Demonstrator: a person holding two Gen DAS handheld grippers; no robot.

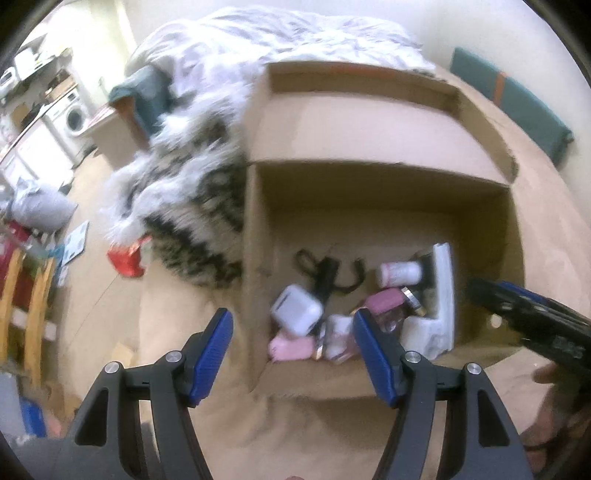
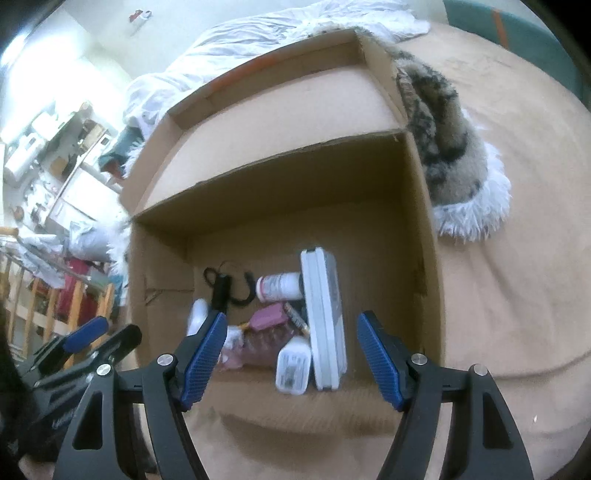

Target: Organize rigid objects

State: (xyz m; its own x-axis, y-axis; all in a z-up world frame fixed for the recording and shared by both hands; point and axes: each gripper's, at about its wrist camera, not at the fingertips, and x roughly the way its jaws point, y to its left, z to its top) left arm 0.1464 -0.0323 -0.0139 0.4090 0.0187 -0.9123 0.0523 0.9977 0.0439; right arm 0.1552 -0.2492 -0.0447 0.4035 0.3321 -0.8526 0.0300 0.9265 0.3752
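An open cardboard box [image 1: 369,192] [image 2: 280,206] sits on a tan bed cover. Inside lie several rigid items: a white charger case [image 1: 295,310], a black cable [image 1: 328,273] [image 2: 225,284], a white pill bottle [image 1: 400,272] [image 2: 280,286], a pink item [image 1: 291,347] [image 2: 267,317], a long white case on edge [image 1: 441,295] [image 2: 325,317] and a small white box [image 2: 293,365]. My left gripper [image 1: 293,350] is open and empty over the box's near left corner. My right gripper [image 2: 291,354] is open and empty above the box's near edge; it also shows in the left wrist view [image 1: 532,317].
A furry black-and-white throw [image 1: 184,192] [image 2: 450,155] lies beside the box, with a white duvet [image 1: 280,33] behind. A teal headboard [image 1: 517,96] is at the far right. A red bag [image 1: 127,258] and wooden rails [image 1: 22,306] stand off the bed's left side.
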